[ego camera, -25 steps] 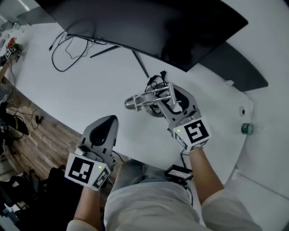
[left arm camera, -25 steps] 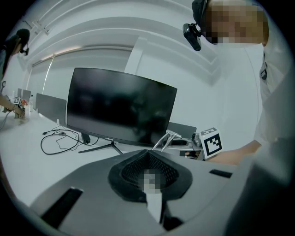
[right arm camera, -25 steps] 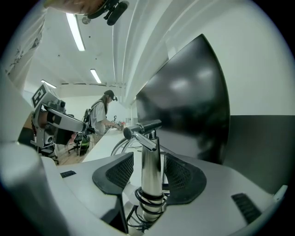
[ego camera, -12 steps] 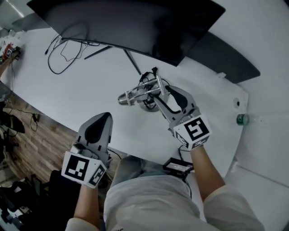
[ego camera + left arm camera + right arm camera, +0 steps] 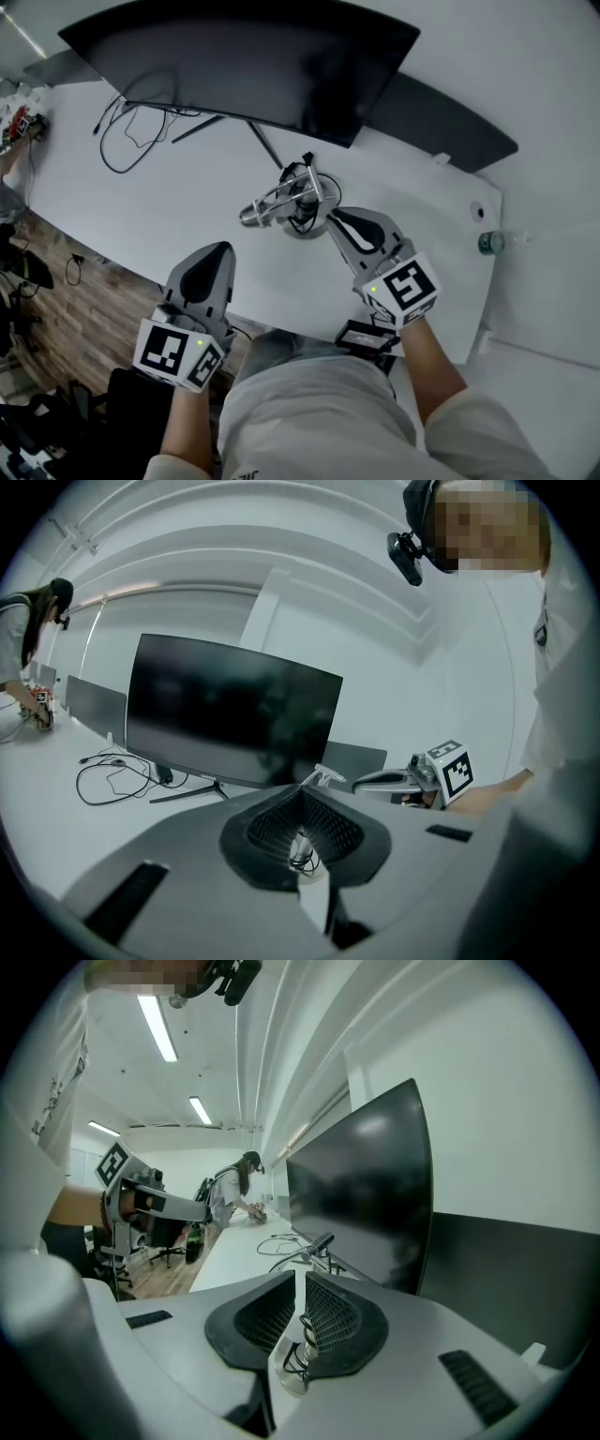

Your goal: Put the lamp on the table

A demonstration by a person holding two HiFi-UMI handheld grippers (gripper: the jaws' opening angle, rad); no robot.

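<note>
The silver folding lamp [image 5: 279, 200] lies folded over its round base on the white table [image 5: 141, 211], in front of the monitor stand. My right gripper [image 5: 335, 219] sits just right of the base, drawn back from it. Its jaws are closing to a narrow slit with nothing between them; the lamp [image 5: 315, 1245] and its coiled cord show beyond the slit. My left gripper [image 5: 217, 251] hovers over the table's front edge, shut and empty, well short of the lamp [image 5: 324, 776].
A large dark monitor [image 5: 253, 66] stands behind the lamp, with loose cables [image 5: 141, 122] to its left. A dark panel [image 5: 441, 122] lies at the back right, a green bottle [image 5: 487, 243] beyond the right edge, and a black device [image 5: 366, 336] at the front edge.
My right gripper has let go of the lamp, pulled back toward me and narrowed its jaws. The lamp now rests on the table. The left gripper has barely moved.
</note>
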